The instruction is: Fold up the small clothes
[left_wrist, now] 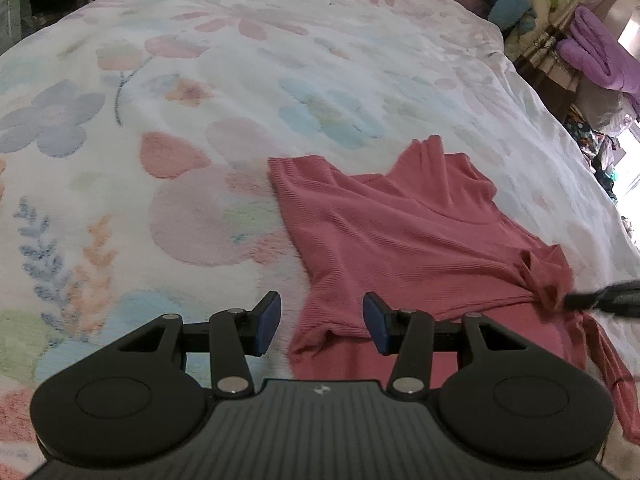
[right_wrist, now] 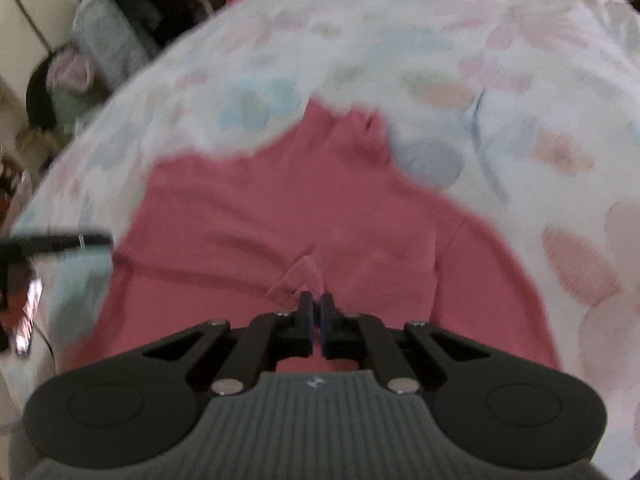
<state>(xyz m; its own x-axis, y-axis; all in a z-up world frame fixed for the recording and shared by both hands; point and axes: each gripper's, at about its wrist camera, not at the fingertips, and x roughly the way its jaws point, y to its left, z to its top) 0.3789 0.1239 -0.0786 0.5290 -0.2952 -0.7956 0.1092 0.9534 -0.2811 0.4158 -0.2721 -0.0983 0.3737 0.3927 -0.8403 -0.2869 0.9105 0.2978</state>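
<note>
A pink ribbed garment [left_wrist: 400, 232] lies spread and wrinkled on the floral bedspread [left_wrist: 200, 80]. My left gripper [left_wrist: 322, 316] hovers open over the garment's near left corner, and its blue pads do not press the cloth. In the right wrist view my right gripper [right_wrist: 316, 300] is shut on a small raised pinch of the pink garment [right_wrist: 280, 208], which bunches just ahead of the fingertips. The same grip shows at the right edge of the left wrist view, with the right gripper [left_wrist: 576, 300] on puckered cloth. The left gripper's finger [right_wrist: 60, 242] shows dark at the far left.
The bedspread [right_wrist: 480, 80] runs wide beyond the garment. Past the bed's right edge sit a folded purple blanket [left_wrist: 592, 48], blue soft items [left_wrist: 512, 4] and piled clothes. The right wrist view is blurred; bags and clutter [right_wrist: 92, 40] stand off the bed at upper left.
</note>
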